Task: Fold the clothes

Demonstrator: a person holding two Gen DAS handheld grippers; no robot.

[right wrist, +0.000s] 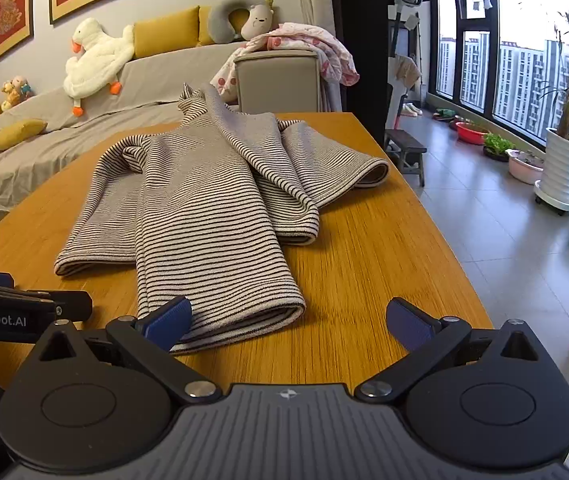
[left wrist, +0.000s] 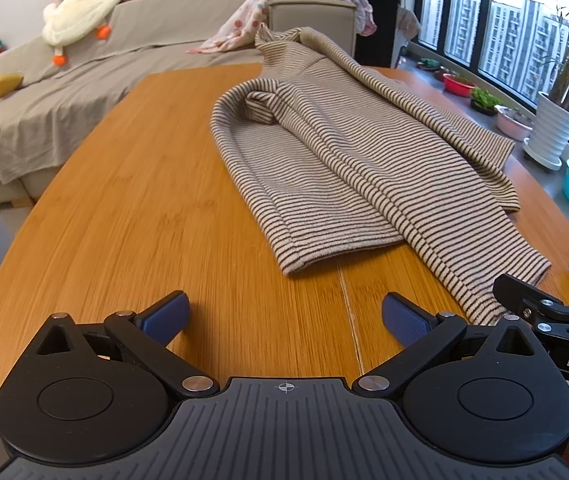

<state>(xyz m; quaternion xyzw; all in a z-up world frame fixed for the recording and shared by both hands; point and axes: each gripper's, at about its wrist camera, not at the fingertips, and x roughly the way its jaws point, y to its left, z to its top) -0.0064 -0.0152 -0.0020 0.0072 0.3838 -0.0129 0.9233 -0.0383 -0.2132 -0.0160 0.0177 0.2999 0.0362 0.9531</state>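
A beige striped garment [left wrist: 348,160] lies loosely folded on the wooden table [left wrist: 144,208], one long striped part reaching toward the near edge. It also shows in the right wrist view [right wrist: 212,208]. My left gripper [left wrist: 284,316] is open and empty, hovering over bare wood just short of the garment's near hem. My right gripper [right wrist: 288,320] is open and empty, with its left fingertip [right wrist: 168,320] over the near end of the striped part. The right gripper's side shows at the right edge of the left wrist view [left wrist: 544,308].
A grey sofa [right wrist: 44,152] with cushions, a plush duck [right wrist: 96,60] and a pink blanket [right wrist: 304,52] stands behind the table [right wrist: 364,248]. To the right are tiled floor, a small stool [right wrist: 404,148], plant pots and basins by the window.
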